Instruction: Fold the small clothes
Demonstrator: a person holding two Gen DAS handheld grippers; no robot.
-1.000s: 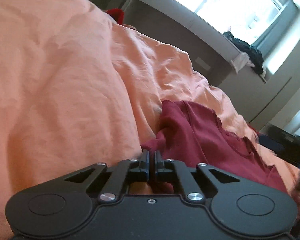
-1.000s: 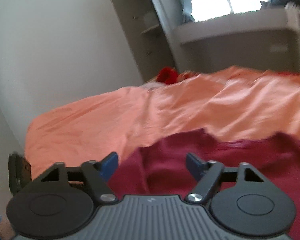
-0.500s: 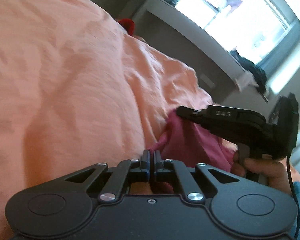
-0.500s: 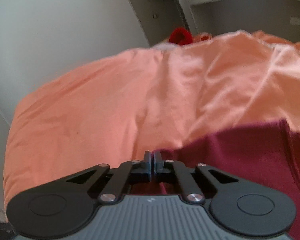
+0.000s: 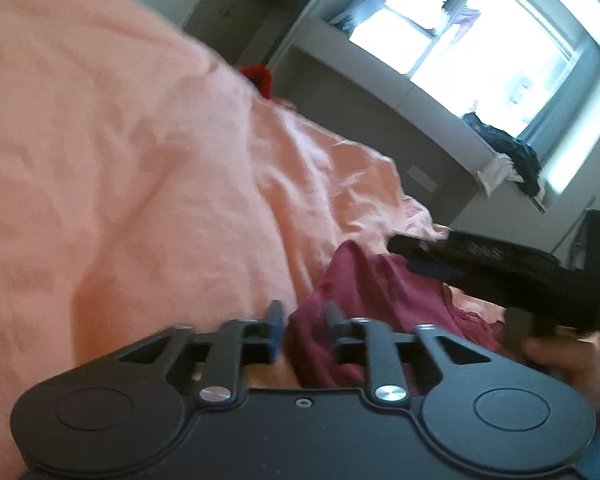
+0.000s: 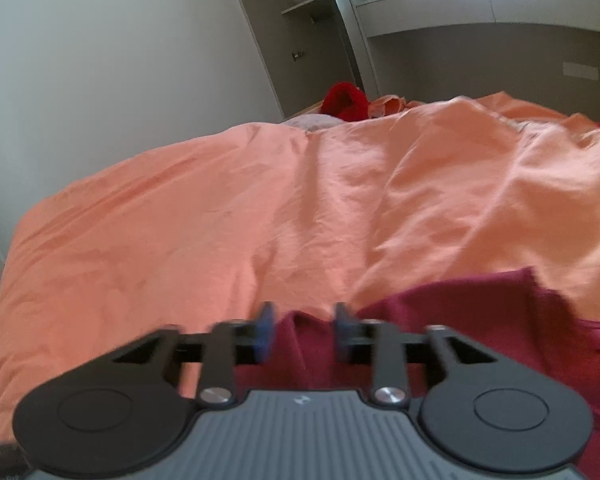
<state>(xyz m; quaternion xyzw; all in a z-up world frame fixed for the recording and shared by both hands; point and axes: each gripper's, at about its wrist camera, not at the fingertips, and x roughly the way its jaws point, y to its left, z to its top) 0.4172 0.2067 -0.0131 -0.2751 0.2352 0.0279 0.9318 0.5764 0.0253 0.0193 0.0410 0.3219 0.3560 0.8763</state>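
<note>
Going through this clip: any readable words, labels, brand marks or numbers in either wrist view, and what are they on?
No text can be read in either view.
Right gripper seen from the left wrist: pale marking on its top, too blurred to read.
Right gripper housing: a small pale logo, a symbol rather than letters, not legible.
Maroon garment, orange bedcover: no print or label visible.
</note>
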